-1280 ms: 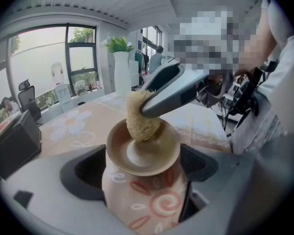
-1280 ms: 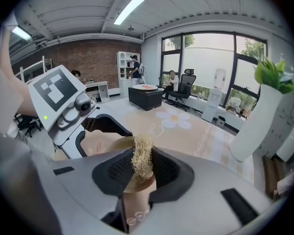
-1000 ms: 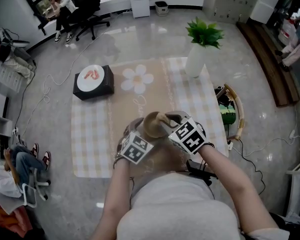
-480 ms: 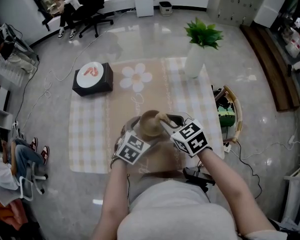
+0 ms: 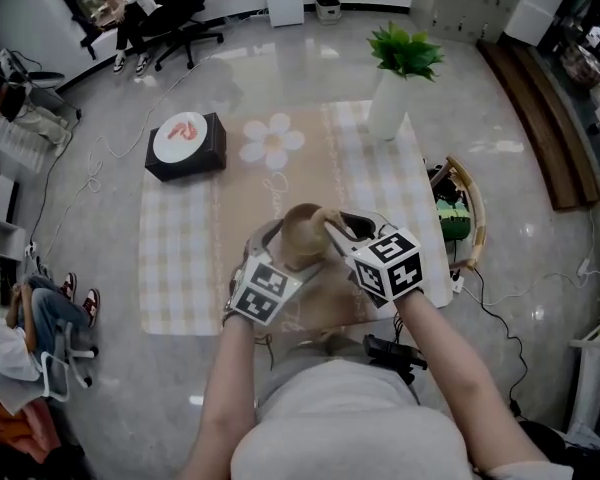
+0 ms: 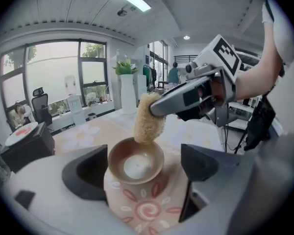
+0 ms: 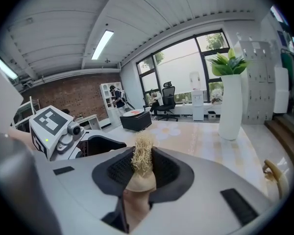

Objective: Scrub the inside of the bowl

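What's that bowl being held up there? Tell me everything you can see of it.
The bowl is small and round, ceramic by its look. Inside it is glossy brown with a pale disc at the bottom; outside it is tan, painted with reddish petals and a spiral. The left gripper clamps its sides, holding it tilted over the table mat. A fibrous scrubber rests against its far rim.

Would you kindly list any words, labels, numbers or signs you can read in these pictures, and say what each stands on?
No text here is legible.
Table mat: a line of script below the printed flower, too blurred to read.
Black box: a red mark on its white top, no letters legible.
Marker cubes: black-and-white square patterns only, no words.
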The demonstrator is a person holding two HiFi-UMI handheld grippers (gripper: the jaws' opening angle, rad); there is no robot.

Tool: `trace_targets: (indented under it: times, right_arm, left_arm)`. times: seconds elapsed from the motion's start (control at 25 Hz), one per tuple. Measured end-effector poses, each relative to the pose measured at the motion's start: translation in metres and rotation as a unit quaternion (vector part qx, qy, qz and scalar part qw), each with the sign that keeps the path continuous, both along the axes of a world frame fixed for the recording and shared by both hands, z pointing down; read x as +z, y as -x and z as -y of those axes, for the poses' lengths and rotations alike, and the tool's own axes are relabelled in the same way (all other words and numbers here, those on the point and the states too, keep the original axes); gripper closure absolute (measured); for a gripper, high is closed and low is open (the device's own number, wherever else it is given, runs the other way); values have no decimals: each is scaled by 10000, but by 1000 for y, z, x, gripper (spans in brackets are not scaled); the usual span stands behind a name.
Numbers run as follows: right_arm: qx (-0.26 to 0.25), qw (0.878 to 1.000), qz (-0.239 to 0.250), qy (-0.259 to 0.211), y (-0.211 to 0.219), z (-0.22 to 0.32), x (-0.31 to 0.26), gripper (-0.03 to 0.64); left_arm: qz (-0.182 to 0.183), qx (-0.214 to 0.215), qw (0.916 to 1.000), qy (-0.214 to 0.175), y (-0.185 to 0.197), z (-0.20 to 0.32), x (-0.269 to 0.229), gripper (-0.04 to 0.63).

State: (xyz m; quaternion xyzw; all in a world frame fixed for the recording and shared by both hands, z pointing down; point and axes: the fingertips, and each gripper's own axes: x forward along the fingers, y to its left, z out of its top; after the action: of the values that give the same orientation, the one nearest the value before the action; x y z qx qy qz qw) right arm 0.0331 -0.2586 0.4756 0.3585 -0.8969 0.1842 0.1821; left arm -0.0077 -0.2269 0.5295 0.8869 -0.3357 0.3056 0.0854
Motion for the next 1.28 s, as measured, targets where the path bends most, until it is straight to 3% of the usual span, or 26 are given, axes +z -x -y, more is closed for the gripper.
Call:
trace_targets:
  times: [0.32, 0.56, 0.64, 0.96, 1.28]
  right_arm:
    - [478, 9981, 48, -394, 2, -17, -20, 523]
    - [786, 9948, 101, -638, 4, -34, -33, 523]
    - [891, 9932, 140, -738, 5, -41, -37, 523]
    - [1413, 9814, 142, -1294, 10, -65, -60, 526]
    - [1784, 9666, 232, -1827, 14, -86, -93, 526]
  left_arm:
    - [-118, 272, 9983, -505, 0, -15, -26, 157]
    - [-378, -239, 9925, -1139, 14, -19, -60, 514]
    - [-524, -410, 9895, -1280, 20, -21, -69, 572]
    - [-782, -619, 9802, -1712, 26, -26, -105, 584]
    - [-1143, -864, 9653, -2183, 30, -38, -145, 584]
